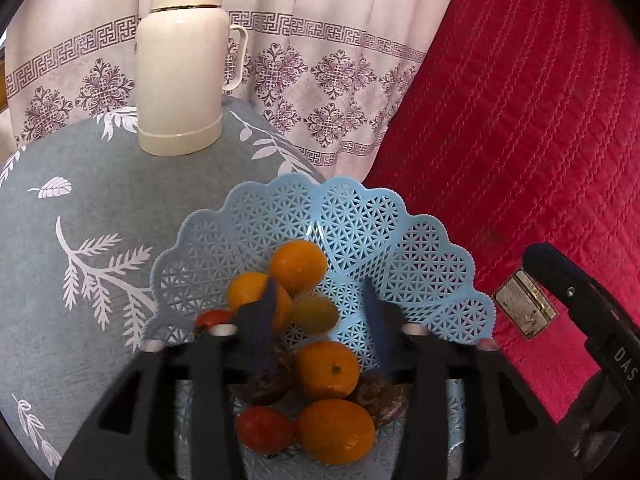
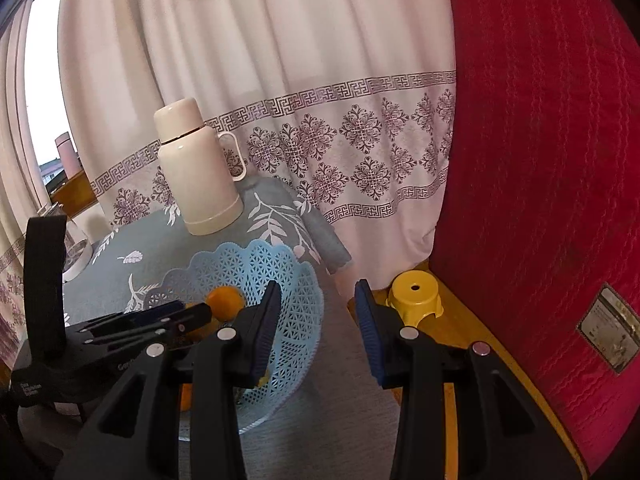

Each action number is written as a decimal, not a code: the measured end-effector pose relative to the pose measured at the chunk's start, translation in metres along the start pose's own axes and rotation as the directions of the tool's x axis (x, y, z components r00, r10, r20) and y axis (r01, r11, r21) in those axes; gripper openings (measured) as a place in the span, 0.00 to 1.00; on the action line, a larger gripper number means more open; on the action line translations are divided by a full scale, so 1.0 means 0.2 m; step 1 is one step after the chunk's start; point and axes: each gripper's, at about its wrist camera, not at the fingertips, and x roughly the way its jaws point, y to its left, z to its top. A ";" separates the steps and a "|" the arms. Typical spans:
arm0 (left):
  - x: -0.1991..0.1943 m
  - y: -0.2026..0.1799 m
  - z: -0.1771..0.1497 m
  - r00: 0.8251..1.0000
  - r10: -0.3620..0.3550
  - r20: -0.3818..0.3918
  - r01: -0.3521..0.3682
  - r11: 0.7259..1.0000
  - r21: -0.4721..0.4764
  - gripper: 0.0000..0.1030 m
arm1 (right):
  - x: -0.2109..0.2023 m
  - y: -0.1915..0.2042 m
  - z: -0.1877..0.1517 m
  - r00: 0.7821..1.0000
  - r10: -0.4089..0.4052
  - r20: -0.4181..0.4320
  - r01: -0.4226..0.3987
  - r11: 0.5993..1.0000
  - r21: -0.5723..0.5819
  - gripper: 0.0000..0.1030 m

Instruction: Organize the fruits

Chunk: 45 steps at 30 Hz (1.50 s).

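Note:
A light blue lattice fruit basket (image 1: pixel 372 232) sits on the table's right side. It holds several oranges (image 1: pixel 298 266), a greenish fruit (image 1: pixel 316 314), a red tomato (image 1: pixel 264 428), another red fruit (image 1: pixel 214 318) at its left rim, and brown fruits (image 1: pixel 380 396). My left gripper (image 1: pixel 322 322) is open right over the basket, its jaws either side of the fruit pile, holding nothing. My right gripper (image 2: pixel 316 328) is open and empty, off the basket's (image 2: pixel 296 312) right edge. The left gripper (image 2: pixel 176 318) shows over the basket in the right wrist view.
A cream thermos (image 1: pixel 182 68) stands at the back of the grey leaf-patterned tablecloth (image 1: pixel 80 200). A patterned curtain (image 1: pixel 320 80) hangs behind. A red quilted cover (image 1: pixel 520 120) is to the right. A yellow stool (image 2: pixel 416 300) stands on the floor.

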 end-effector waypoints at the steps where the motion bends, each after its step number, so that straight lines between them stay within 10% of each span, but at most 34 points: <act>1: -0.01 0.00 0.00 1.000 0.001 0.005 -0.001 1.000 -0.005 0.64 | 0.00 0.00 0.00 1.000 -0.001 0.001 0.001 1.000 0.003 0.38; 16: -0.19 0.13 0.03 0.988 0.124 0.095 -0.120 0.992 -0.050 0.94 | -0.05 -0.05 0.03 0.999 -0.011 0.034 0.009 0.999 0.050 0.77; 32: -0.35 0.01 0.00 0.915 0.341 0.213 -0.362 0.930 0.067 0.97 | -0.08 -0.03 0.02 1.000 0.011 0.016 -0.012 0.999 0.030 0.77; 45: -0.45 -0.07 -0.02 0.888 0.374 0.268 -0.412 0.905 0.104 0.97 | -0.16 0.00 0.02 0.999 0.027 0.037 -0.028 0.999 0.019 0.77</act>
